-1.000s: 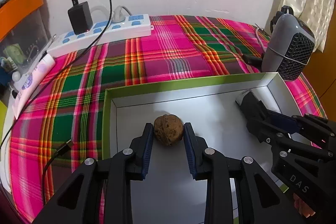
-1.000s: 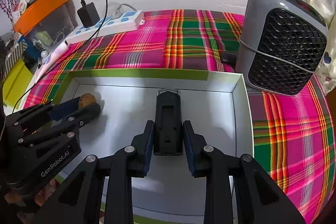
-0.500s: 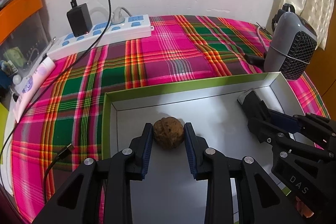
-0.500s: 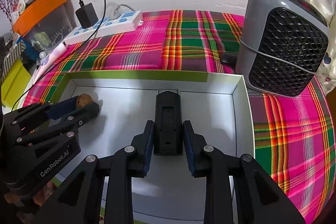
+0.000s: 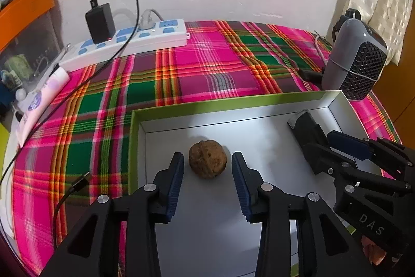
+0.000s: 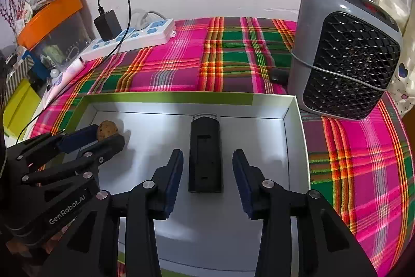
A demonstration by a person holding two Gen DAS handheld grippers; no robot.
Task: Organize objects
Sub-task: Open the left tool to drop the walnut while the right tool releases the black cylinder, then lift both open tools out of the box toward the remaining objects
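A brown walnut (image 5: 207, 159) lies on the white floor of a green-rimmed box (image 5: 228, 103). My left gripper (image 5: 208, 166) is open, its fingers apart on either side of the walnut without touching it. A black rectangular device (image 6: 205, 153) lies in the same box (image 6: 168, 96) towards its right side. My right gripper (image 6: 207, 162) is open, its fingers standing clear of the device on both sides. The walnut (image 6: 107, 128) and the left gripper also show in the right wrist view, and the device (image 5: 308, 127) in the left wrist view.
The box sits on a pink and green plaid cloth (image 5: 197, 69). A grey fan heater (image 6: 345, 53) stands right of the box. A white power strip (image 5: 129, 43) with a black charger (image 5: 100, 23) lies at the back. Orange-lidded bins (image 6: 52, 14) stand far left.
Both grippers have opened: the left let go of the walnut and the right let go of the black device. Both objects now rest on the box floor.
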